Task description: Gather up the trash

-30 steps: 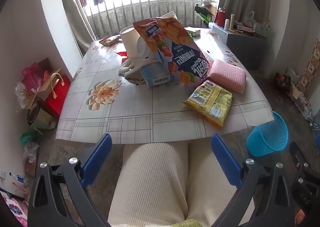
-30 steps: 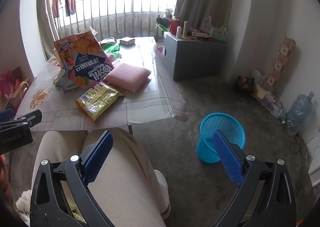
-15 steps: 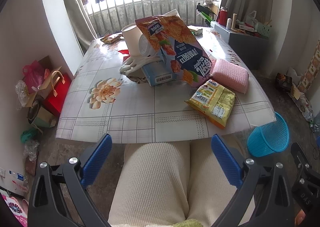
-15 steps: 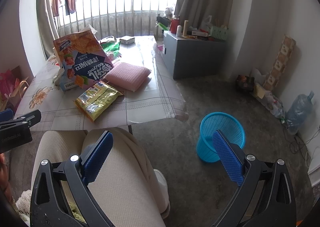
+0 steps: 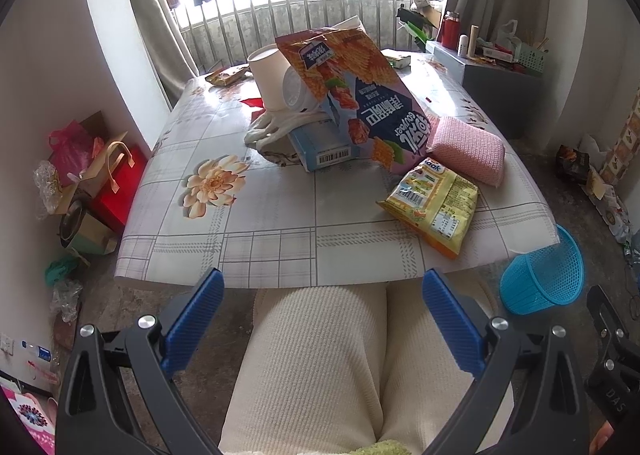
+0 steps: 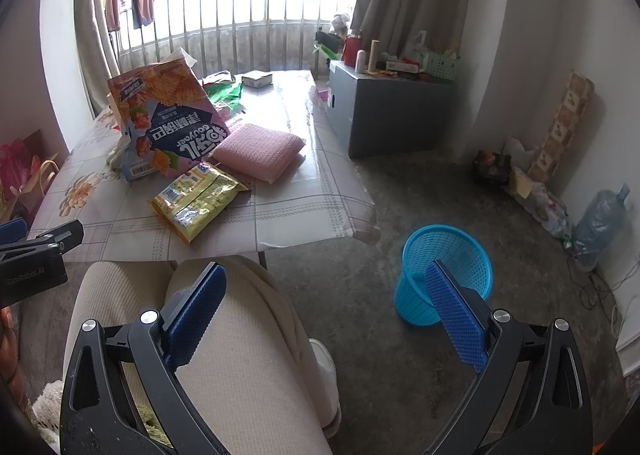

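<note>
Your surface (image 5: 280, 247) carries a yellow wrapper (image 5: 434, 205), long axis slanting toward its near right corner, blue basket (image 6: 444, 271) on floor, both jaws released, empty.

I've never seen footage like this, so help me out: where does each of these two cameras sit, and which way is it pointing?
Left wrist view: on the left gripper, held over the person's lap, facing the table; its open blue jaws and the knees show.
Right wrist view: on the right gripper, beside the knees, angled toward the floor and the blue basket; open jaws, a thigh and the left gripper's edge show.
Shared: yellow snack packet, pink sponge, chip bag, basket.
</note>
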The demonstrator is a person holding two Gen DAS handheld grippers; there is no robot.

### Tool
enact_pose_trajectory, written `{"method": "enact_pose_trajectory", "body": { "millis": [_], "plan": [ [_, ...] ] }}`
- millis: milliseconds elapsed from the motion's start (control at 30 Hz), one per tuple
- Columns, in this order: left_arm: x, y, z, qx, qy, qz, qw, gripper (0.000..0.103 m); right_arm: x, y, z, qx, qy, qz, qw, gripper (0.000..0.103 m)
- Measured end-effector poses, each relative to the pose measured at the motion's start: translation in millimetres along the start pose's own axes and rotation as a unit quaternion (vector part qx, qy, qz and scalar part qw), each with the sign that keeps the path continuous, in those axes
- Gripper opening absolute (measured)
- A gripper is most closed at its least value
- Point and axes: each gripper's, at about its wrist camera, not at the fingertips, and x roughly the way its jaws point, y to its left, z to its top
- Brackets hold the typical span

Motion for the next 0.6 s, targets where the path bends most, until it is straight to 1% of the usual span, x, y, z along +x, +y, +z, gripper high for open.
{"method": "enact_pose_trajectory", "body": {
  "millis": [267, 467, 600],
  "plan": [
    [2.0, 1.6, 0.1, 0.001, 0.002, 0.001, 1.0000, 0.097, -0.6, -1.7, 1.1, 0.000, 0.001, 0.000, 1.000, 0.095],
    [4.3, 1.2, -0.8, 0.002, 0.004, 0.005, 1.0000, 0.097, 6.0, 6.8, -1.2, 0.002, 0.003, 0.002, 1.000, 0.095],
    [5.0, 0.9, -1.0, 0.003, 0.005, 0.006, 1.0000, 0.097, 5.5, 5.4, -0.1, 0.001, 0.003, 0.002, 1.000, 0.095]
  ]
}}
